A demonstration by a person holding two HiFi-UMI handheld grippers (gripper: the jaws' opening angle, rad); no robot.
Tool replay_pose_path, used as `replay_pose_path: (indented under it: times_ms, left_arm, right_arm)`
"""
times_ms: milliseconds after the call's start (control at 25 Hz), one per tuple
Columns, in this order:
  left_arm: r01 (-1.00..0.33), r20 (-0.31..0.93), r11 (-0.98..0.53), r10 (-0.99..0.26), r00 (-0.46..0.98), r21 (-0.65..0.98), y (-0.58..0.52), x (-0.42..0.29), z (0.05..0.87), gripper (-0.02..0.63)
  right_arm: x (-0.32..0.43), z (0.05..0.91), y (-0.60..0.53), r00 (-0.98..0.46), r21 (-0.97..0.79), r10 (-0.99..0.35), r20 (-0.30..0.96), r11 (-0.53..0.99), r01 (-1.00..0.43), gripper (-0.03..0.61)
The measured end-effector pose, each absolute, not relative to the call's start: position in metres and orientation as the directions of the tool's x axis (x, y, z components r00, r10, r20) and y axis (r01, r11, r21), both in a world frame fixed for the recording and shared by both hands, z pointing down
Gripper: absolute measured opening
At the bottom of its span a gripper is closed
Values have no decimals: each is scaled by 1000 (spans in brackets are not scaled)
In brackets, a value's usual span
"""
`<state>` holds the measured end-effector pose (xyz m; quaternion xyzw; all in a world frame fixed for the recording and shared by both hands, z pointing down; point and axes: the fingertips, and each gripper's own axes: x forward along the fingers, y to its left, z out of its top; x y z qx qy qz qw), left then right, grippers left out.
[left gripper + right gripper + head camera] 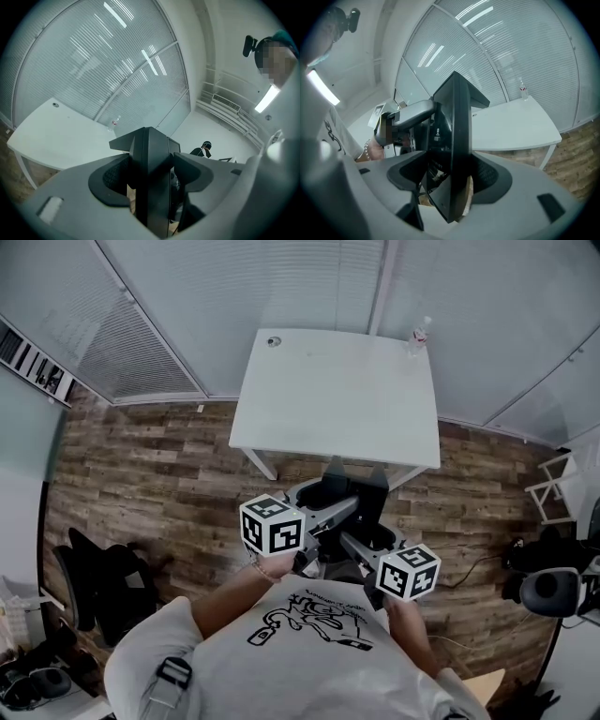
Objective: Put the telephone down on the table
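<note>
A black telephone [361,486] hangs in the air over the wooden floor, just in front of the near edge of the white table [337,399]. Both grippers hold it. My left gripper [336,512] is shut on it from the left, and in the left gripper view the telephone [150,164] stands as a dark slab pinched between the jaws of that gripper [151,180]. My right gripper [361,547] is shut on it from the right; in the right gripper view the tilted telephone [457,136] fills the gap of that gripper [452,180].
A water bottle [418,337] stands at the table's far right corner, and a cable hole [273,340] is at its far left. Dark bags [103,582] lie on the floor at left. A white rack [553,488] and black gear [548,568] are at right.
</note>
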<state>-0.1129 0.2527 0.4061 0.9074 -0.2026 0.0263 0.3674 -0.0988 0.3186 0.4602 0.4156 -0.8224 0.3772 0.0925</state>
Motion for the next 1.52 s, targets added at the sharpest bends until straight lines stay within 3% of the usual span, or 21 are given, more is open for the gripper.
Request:
replay_pose_path:
  times_ms: [920,1520]
  left_arm:
    - [-412,245,-645,-336,909,644,156,37,407,287]
    - [-436,258,-607,-362,896,664,116,49,420,287]
  right_arm:
    - [48,460,222,-655,-580,-621,431,365,-728,278]
    - [62,471,184,-673,-599,-588,448,362,-715,278]
